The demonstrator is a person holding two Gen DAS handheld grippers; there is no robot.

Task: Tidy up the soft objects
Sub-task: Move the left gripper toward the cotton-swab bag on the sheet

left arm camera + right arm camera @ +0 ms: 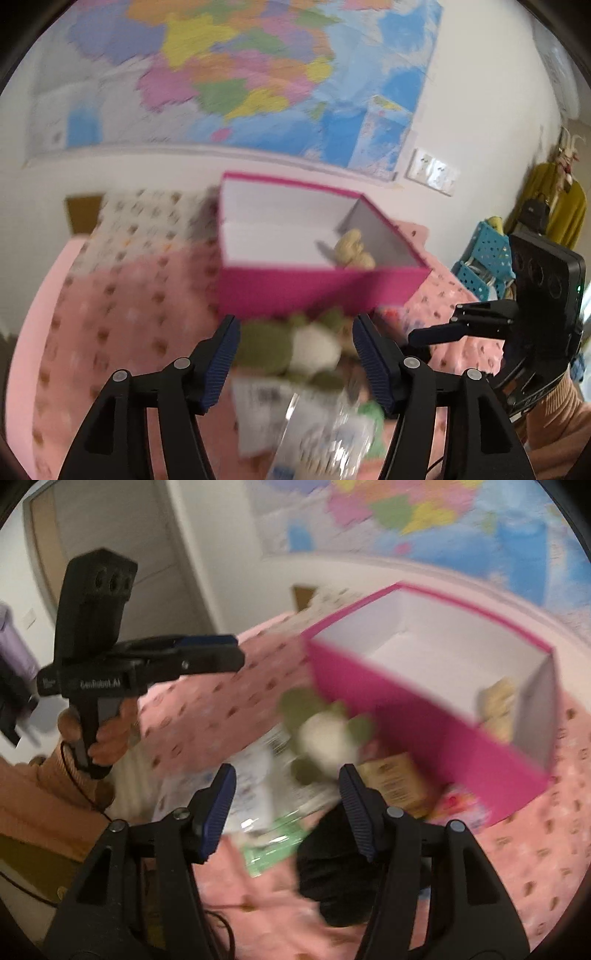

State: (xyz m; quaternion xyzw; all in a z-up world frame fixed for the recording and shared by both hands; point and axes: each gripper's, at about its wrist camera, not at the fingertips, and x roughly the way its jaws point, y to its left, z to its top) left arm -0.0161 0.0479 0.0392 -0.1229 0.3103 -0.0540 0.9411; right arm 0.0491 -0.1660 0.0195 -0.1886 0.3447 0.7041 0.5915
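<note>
Two hand-held tongs over a bed with a pink patterned blanket (96,314), both views blurred. The left tongs (293,356) stand partly open with the green and white plush toy (295,350) framed between their blue pads; the pads appear clear of the toy, so nothing is gripped. The right tongs (286,808) are likewise partly open and hold nothing; ahead of them lie the plush toy (321,734), clear plastic packets (255,801) and a black soft item (343,860) close under the jaws. In the right wrist view the left tongs (207,653) appear at the left, held by a hand (110,734) in an orange sleeve (44,805).

The pink box (314,291) sits on the bed just beyond the plush toy, its open top facing up and its white inside visible, evidently placed close to the loose items so each can be lifted over the near wall. A beige plush toy (352,249) already lies in the far right corner of the box, which suggests the sorting is under way. The green and white toy rests on the blanket against the near wall of the box, outside it. A brown carton (395,786) lies beside it to the right. A map (240,74) hangs on the far wall. The open jaws on each side suit an approach to the pile rather than a carry
</note>
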